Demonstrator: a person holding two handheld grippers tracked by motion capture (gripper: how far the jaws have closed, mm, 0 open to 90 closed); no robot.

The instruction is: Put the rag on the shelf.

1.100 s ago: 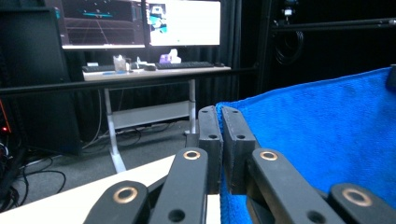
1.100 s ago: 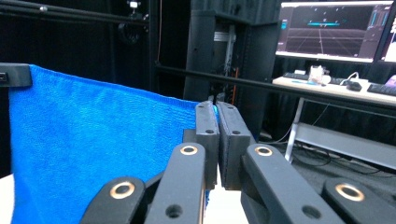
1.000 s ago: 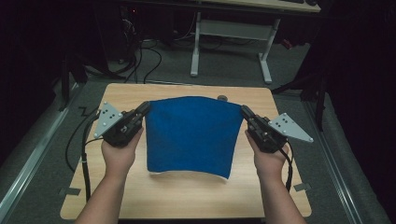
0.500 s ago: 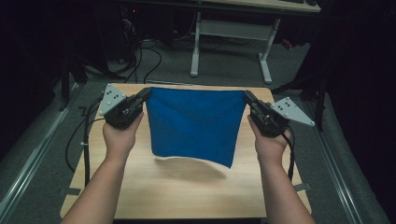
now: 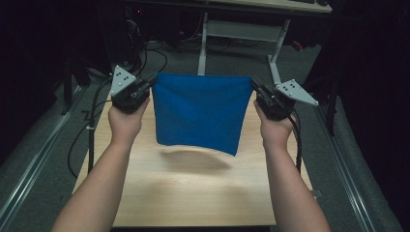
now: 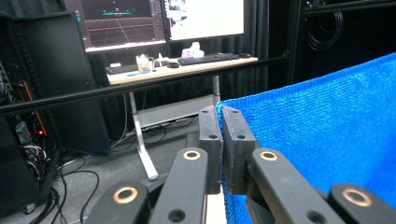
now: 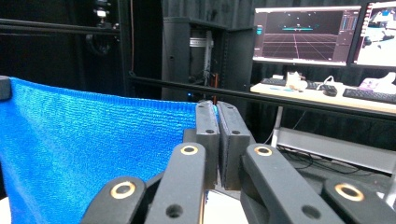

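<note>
A blue knitted cloth (image 5: 199, 112) hangs flat and upright above the wooden worktop (image 5: 193, 193) — top edge stretched taut, pinched at both upper corners, lower edge free.

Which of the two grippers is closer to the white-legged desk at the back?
Right. The right gripper holds the blue cloth just before the desk's right leg; the left gripper sits farther out, left of the desk's left leg.
</note>
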